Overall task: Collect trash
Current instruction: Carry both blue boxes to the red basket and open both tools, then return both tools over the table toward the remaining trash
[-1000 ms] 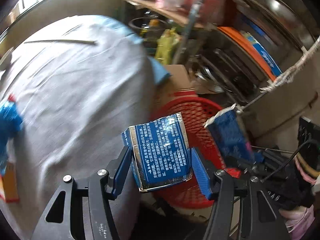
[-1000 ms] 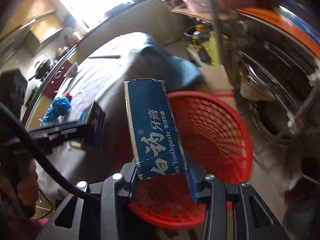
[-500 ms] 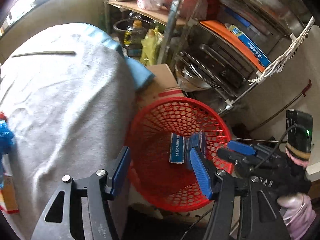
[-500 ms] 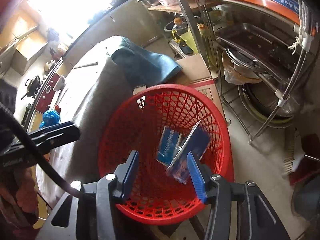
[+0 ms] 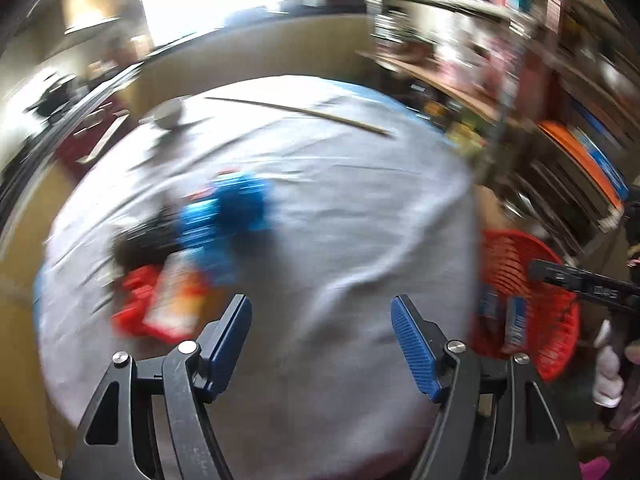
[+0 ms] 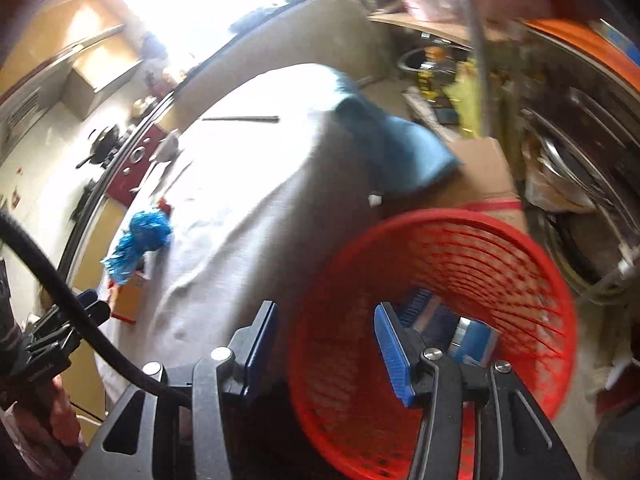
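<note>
Your left gripper (image 5: 321, 338) hangs over the grey cloth-covered table (image 5: 360, 220), jaws apart and opening, nothing between them. The left wrist view is badly smeared. Left of centre in that frame, a crumpled blue wrapper (image 5: 228, 216) lies on the cloth; just below it sit a red-and-orange packet (image 5: 176, 300) and something dark you cannot make out. A thin stick (image 5: 296, 110) lies across the table's far side, upper centre.

Your right gripper (image 6: 326, 340) is parted and empty, at the rim of the red mesh basket (image 6: 500, 248), which fills the lower right of the right wrist frame. Blue boxes (image 6: 476, 340) lie in the basket's bottom, partly hidden behind the right finger. The same basket shows at the left wrist frame's right edge. A blue cloth (image 6: 400, 152) hangs over the table's corner, above the basket.
</note>
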The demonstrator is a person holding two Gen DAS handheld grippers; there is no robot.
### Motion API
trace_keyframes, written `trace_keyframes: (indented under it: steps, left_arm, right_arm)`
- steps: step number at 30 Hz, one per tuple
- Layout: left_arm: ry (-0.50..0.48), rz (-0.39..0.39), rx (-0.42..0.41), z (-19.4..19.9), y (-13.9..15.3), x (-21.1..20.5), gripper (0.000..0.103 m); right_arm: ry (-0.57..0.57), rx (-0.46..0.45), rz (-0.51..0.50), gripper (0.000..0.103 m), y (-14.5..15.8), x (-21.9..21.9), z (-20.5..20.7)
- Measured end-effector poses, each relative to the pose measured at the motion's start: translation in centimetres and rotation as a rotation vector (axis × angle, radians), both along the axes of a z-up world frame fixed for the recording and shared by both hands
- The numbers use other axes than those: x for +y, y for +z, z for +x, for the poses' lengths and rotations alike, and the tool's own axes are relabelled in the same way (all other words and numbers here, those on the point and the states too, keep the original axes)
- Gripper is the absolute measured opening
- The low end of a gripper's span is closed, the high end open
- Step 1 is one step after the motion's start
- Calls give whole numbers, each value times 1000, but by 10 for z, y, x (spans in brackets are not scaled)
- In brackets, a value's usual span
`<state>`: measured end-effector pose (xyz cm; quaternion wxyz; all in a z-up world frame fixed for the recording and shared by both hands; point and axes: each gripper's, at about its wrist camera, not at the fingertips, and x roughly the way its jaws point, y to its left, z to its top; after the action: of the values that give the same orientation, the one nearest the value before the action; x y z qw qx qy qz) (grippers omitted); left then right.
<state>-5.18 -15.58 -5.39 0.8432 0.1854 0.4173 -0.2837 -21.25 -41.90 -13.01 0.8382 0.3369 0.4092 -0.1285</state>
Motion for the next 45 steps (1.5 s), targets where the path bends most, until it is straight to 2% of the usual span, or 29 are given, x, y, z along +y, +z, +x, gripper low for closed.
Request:
trace_keyframes:
  steps: [9,15,17,19,23,25,29,33,35,36,37,38,39,42,45]
  left_arm:
    - [321,-20,48,45,-18,137,74]
    - [406,-102,86,60,-22,176,74]
    - [402,-130,76,65,-21,181,74]
    - [388,-118,73,76,-25,179,74]
    - [381,-145,135,97,-37,178,74]
    - [377,-186,142,101,-37,177,74]
    - [415,-206,123,115,-37,165,74]
    - [382,-181,83,120,-36,138,69]
    - [346,-132,49,119,-39,121,69]
    - [334,-101,54,120,-44,113,65]
    - [321,-92,89,120,-51,108,57]
    - [310,-95,116,120,-55,106,54]
    - [287,-101,148,114,-60,101,53]
    - [213,-121,178,94,-63,93,52]
    - [98,-183,292,69,-69,83,52]
  right_arm:
    - [190,-36,14,54,21,71,71]
    - [315,-39,19,54,34,123,117]
    - [348,-44,25,54,37,138,128]
    - [374,-44,29,54,39,155,137]
    - [407,-35,16,54,39,176,144]
    - [399,-27,18,54,36,176,142]
    - [346,-8,64,54,26,166,136]
    - [332,0,75,54,22,163,132]
    - [333,-5,73,54,23,163,131]
    - [334,-8,74,54,24,162,131]
    - [335,-10,74,54,24,162,130]
    - [334,-12,75,54,24,160,130]
    - [333,-14,74,54,24,160,129]
    - [321,-20,80,54,23,153,128]
    - [302,-23,87,54,20,146,127]
